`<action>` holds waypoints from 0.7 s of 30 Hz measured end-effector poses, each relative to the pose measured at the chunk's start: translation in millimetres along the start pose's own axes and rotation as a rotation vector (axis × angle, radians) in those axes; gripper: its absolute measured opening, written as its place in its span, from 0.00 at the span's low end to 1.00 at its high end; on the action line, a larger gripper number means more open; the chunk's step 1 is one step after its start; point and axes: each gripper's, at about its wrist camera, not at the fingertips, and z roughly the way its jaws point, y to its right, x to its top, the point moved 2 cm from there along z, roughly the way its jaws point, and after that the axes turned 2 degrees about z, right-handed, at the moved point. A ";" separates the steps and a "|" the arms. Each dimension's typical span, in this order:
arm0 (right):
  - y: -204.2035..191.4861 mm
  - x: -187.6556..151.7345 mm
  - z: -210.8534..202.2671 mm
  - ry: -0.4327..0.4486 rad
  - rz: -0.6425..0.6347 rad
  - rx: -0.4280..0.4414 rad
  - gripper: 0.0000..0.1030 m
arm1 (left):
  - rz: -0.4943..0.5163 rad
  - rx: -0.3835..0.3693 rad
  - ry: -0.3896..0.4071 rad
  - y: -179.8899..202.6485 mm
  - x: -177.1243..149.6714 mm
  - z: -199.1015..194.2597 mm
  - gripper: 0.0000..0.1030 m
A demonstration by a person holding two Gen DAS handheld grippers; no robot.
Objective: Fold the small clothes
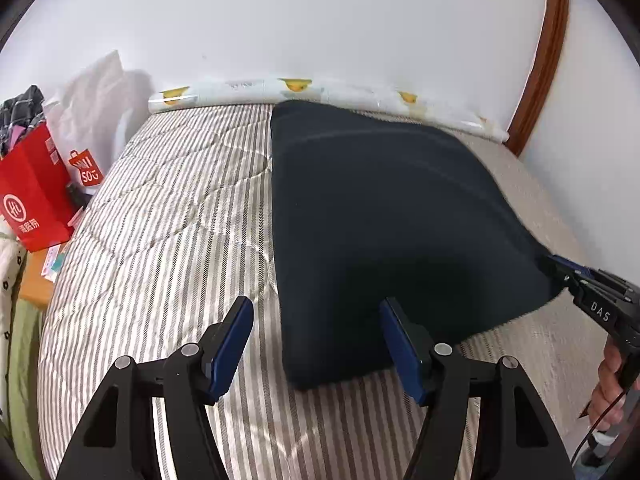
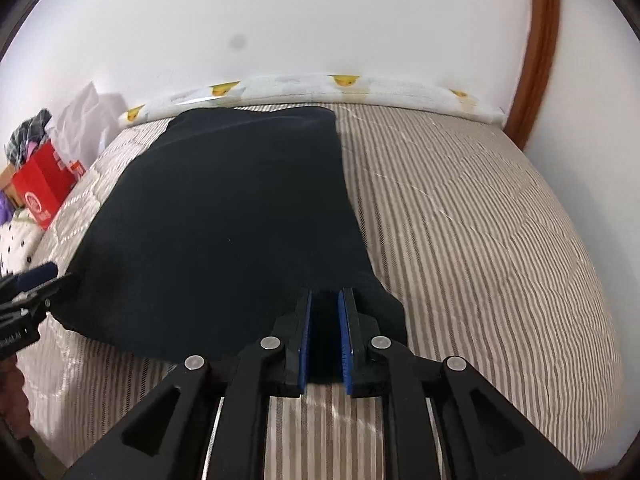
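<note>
Blue-padded fingers of the left hand-held gripper stand wide apart over the striped bed, nothing pinched; the near-left edge of the dark navy garment lies between them, untouched as far as shows. That garment lies spread on the bed, reaching back to a duck-print roll along the wall. At right, the right hand-held gripper meets the garment's corner. A red bag stands at left.

From the right wrist, the right hand-held gripper has its jaws only narrowly apart, the garment edge between the pads; whether they press it, I cannot tell.
</note>
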 end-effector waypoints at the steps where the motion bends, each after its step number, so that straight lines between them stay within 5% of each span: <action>1: -0.7 -2.1 -7.7 0.002 0.006 -0.002 0.18 | -0.004 -0.006 0.013 0.6 -2.0 -9.1 0.61; 5: -4.2 -10.4 -41.1 0.051 -0.011 -0.045 0.53 | -0.003 0.011 0.061 1.7 -7.7 -40.4 0.65; 12: 4.0 -35.4 -96.8 0.093 0.029 -0.034 0.66 | -0.018 0.038 0.159 8.6 -27.8 -100.0 0.79; 17: 13.5 -53.0 -138.6 0.162 0.070 -0.032 0.95 | -0.019 0.050 0.203 18.3 -40.7 -136.8 0.82; 21: 20.0 -65.2 -170.3 0.209 0.057 -0.071 1.00 | 0.009 0.062 0.243 30.7 -47.2 -160.8 0.83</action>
